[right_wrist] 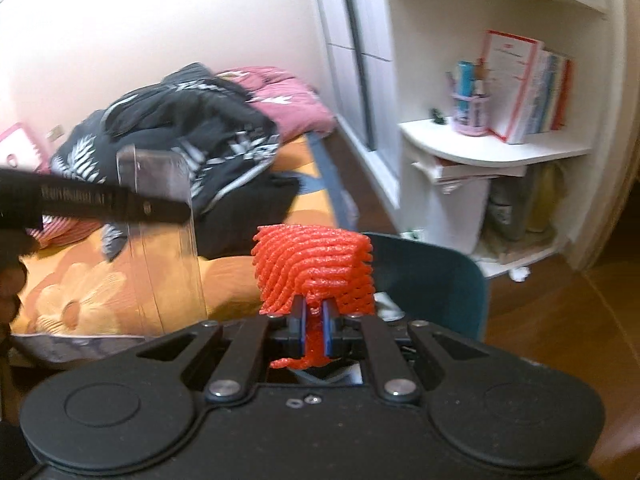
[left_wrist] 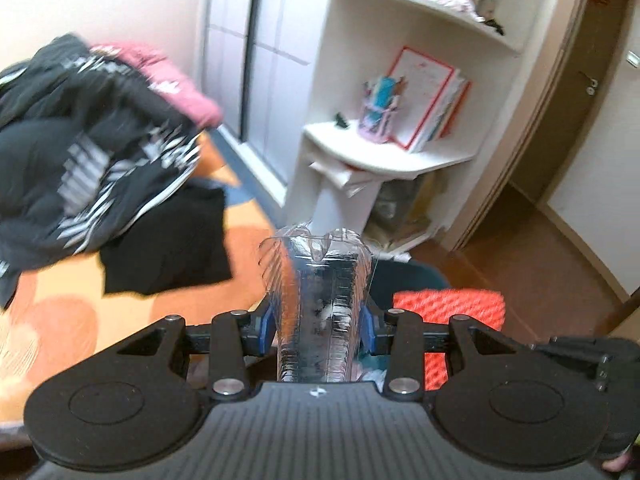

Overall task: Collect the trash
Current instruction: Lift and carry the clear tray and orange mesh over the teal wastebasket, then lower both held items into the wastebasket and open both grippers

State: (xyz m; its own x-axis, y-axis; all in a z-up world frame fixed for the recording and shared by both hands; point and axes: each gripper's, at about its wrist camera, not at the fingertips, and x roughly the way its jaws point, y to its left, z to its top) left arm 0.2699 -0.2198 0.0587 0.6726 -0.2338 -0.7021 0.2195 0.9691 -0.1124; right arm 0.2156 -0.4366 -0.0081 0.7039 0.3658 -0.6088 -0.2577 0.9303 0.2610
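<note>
- While both grippers are up off the bed, the left gripper (left_wrist: 318,326) pinches a clear plastic bottle (left_wrist: 316,304) between its blue pads; the bottle runs up the centre of the left wrist view, crumpled transparent end pointing toward the white shelf unit (left_wrist: 384,160).
- right gripper (right_wrist: 314,330) has its jaws pressed nearly together on a red foam net sleeve (right_wrist: 314,268); the bulk of the net bunches above the fingertips, a thin strip hangs below them.
- same red net shows in left wrist view lower right, just beside the bottle.
- in the right wrist view the left gripper sits at left edge, with the clear bottle hanging below it over the orange flowered bedsheet (right_wrist: 80,292).
- dark teal bin (right_wrist: 436,280) right of centre in the right view, behind the net, on brown floor.
- pile of black patterned clothes (right_wrist: 180,140) and pink bedding upper left on the bed.
- shelf holds books (right_wrist: 524,92) and a pen cup (right_wrist: 470,114), upper right.
- motion blur on clothes in the left view.
</note>
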